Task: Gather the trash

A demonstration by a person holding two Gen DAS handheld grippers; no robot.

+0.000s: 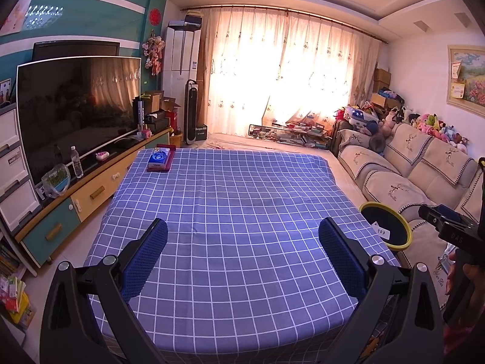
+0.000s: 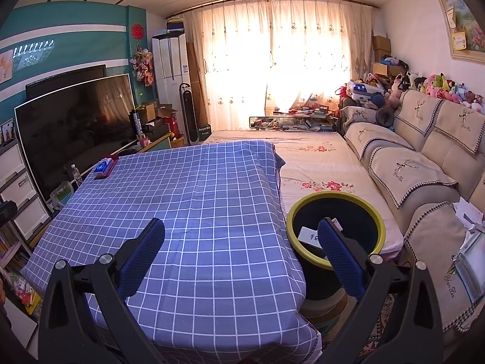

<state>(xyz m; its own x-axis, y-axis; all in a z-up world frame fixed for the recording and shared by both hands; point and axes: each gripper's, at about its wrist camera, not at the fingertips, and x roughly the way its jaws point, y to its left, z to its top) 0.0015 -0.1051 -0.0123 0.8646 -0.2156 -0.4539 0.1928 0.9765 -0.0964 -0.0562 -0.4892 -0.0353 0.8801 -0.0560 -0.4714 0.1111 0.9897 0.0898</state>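
Observation:
A black trash bin with a yellow-green rim (image 2: 303, 212) stands on the floor at the right edge of the table, with white paper scraps (image 2: 307, 236) inside; it also shows in the left wrist view (image 1: 407, 233). My left gripper (image 1: 242, 257) is open and empty above the near part of the blue checked tablecloth (image 1: 230, 200). My right gripper (image 2: 241, 257) is open and empty above the table's near right corner, its right finger over the bin. The right gripper's body shows at the right edge of the left wrist view (image 1: 451, 227).
A blue tissue pack on a red tray (image 1: 159, 159) lies at the table's far left corner. A TV (image 1: 75, 106) on a low cabinet stands to the left. A beige sofa (image 2: 424, 166) runs along the right. A glass coffee table (image 2: 291, 123) stands by the curtains.

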